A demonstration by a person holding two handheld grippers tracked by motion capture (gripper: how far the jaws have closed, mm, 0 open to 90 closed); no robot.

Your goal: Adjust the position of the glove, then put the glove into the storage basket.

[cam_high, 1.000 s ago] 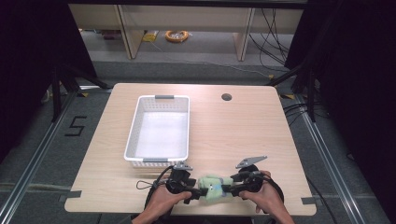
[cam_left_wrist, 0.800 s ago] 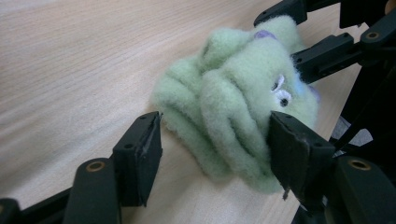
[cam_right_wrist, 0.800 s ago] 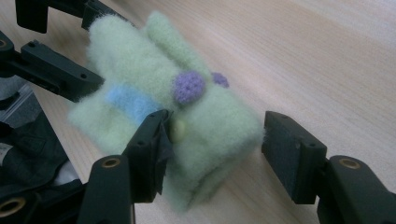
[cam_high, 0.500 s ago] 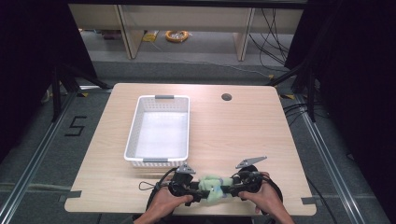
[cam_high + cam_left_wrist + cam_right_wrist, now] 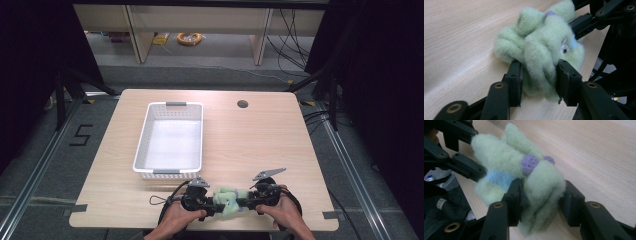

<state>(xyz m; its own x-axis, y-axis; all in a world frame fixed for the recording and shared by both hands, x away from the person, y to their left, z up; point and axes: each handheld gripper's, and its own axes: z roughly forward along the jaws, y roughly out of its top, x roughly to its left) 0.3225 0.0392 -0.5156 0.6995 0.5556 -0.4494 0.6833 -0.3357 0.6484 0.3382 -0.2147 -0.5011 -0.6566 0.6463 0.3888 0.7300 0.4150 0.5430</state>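
Plush toy [image 5: 227, 201], pale green, purple and blue patches, at 6 o'clock edge of worktop [image 5: 250, 145]. Left gripper [image 5: 207, 204] at toy's 9 o'clock, right gripper [image 5: 245, 201] at 3 o'clock; both jaws, just closing, now pressed into fleece. White basket [image 5: 170, 172] at toy's 11 o'clock, apart.

The soft toy [image 5: 541, 50] is fuzzy pale-green fleece with a smoother blue band (two purple knitted nubs too). The fingers [image 5: 515, 82] look matt black plastic. The tabletop [image 5: 250, 145] is smooth pale wood-grain laminate; the basket [image 5: 150, 127] is white perforated plastic.
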